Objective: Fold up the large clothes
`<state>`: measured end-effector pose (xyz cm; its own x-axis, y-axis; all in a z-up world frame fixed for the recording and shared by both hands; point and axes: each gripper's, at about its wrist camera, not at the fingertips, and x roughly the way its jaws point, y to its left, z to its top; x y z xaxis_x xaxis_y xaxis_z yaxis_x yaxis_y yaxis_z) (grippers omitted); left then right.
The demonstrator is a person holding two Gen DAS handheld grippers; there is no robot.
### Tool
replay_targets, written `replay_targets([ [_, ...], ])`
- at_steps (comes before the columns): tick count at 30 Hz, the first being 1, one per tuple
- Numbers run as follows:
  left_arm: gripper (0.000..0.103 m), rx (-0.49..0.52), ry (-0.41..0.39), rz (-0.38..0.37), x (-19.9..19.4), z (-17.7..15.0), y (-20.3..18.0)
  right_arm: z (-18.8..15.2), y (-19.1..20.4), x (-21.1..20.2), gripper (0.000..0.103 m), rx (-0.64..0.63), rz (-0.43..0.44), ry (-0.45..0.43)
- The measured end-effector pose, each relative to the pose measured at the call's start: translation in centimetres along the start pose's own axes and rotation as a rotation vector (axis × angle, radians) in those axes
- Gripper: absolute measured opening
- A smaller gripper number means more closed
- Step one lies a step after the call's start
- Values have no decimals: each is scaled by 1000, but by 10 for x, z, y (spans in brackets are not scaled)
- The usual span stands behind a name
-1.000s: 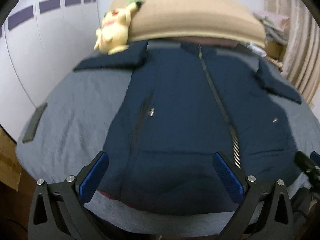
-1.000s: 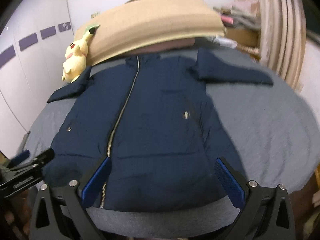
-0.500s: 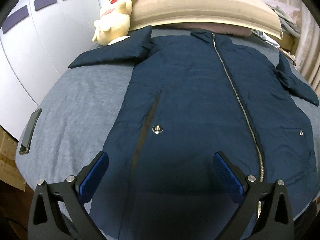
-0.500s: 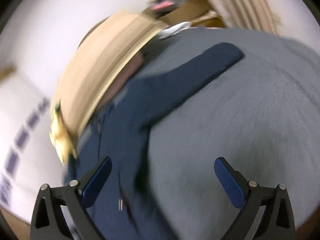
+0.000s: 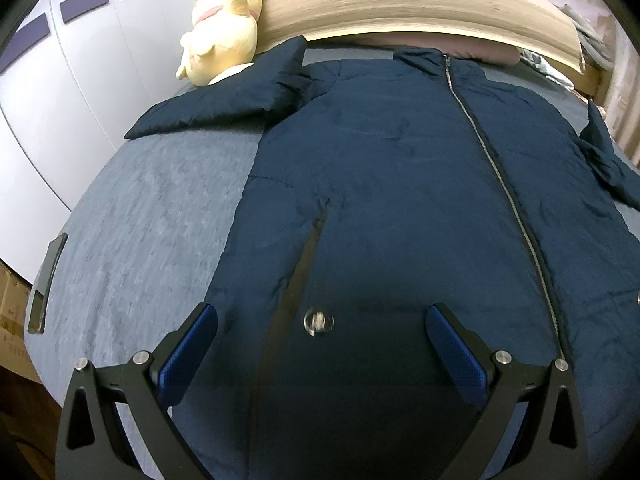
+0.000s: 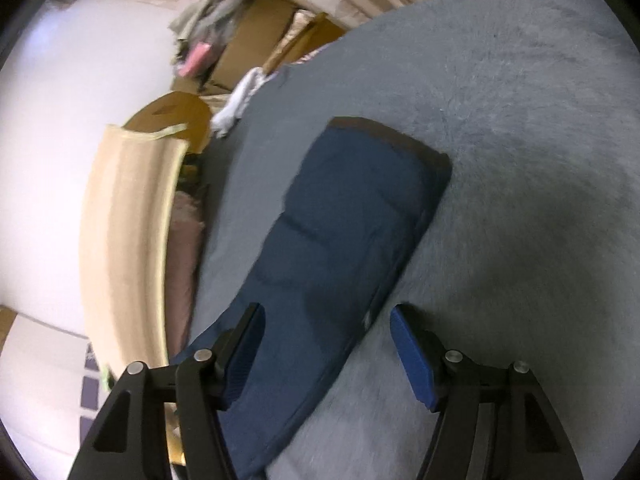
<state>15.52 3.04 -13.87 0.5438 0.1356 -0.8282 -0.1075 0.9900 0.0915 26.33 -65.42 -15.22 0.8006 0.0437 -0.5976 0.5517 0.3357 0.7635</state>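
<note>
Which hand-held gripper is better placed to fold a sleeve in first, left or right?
Probably right. The right hand-held gripper is closing around the sleeve. The left hand-held gripper hangs open over the jacket body, far from its own sleeve.

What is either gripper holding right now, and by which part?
Nothing is held. The left gripper stands open above the jacket front. The right gripper is closing around the sleeve, pads not yet pressing it.

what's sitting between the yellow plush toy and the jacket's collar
In the left wrist view, one jacket sleeve stretches out below the plush toy, with bare grey bedspread between it and the collar.
</note>
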Motion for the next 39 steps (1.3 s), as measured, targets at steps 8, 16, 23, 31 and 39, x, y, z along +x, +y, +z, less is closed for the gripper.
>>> replay_targets([
  [8,103,-35,11,-44,15,2,11,17,50,26,12,-177,-174,-20],
  [16,103,-79,45,-110,26,-3,19,-44,254,-40,11,-585,37,-139],
  [23,103,-59,54,-130,31,-3,19,-182,394,-55,11,-833,279,-67],
  [31,103,-27,92,-146,30,-1,20,-322,401,46,91,-925,217,214],
  [39,103,-144,-95,-268,-23,43,55,-349,348,49,91,-887,241,327],
])
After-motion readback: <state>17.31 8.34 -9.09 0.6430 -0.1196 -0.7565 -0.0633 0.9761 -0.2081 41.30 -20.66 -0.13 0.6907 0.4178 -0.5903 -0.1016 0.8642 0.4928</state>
